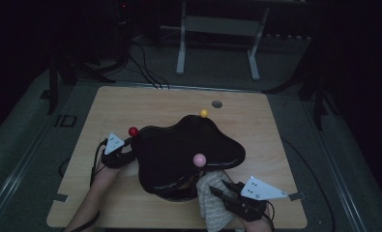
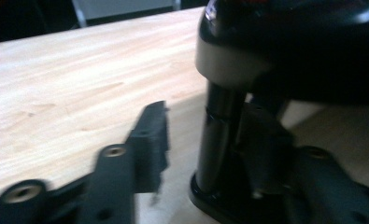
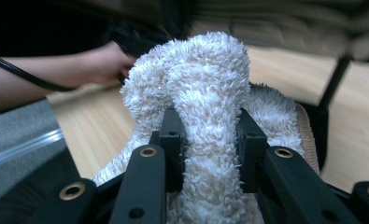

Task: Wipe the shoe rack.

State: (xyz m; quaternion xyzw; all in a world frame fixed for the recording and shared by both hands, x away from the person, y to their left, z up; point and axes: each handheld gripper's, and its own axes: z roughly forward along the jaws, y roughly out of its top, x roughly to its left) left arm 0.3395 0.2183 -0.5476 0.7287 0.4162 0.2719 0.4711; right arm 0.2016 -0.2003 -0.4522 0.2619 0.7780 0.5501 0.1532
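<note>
We see wooden table [image 1: 130, 104]. Black glossy stand [image 1: 183, 152] at table centre, three balls on its edge: pink ball [image 1: 199, 159] at 5 o'clock, red ball [image 1: 133, 131] at 9, yellow ball [image 1: 204, 113] at 12. White fluffy towel [image 3: 210, 116] at stand's 5 o'clock, near table's front edge, pinched tight in right gripper [image 3: 209, 154]. Left gripper [image 2: 205, 140] at stand's 9 o'clock, jaws part-open around stand's black post [image 2: 218, 135]; whether they press it we cannot tell.

- The right gripper [image 3: 210, 140] has its two black jaws squeezed tight on a fluffy white towel [image 3: 205, 84].
- The towel bunches up high between them.
- A bare arm [image 3: 56, 77] lies behind on the wooden table [image 3: 93, 135].
</note>
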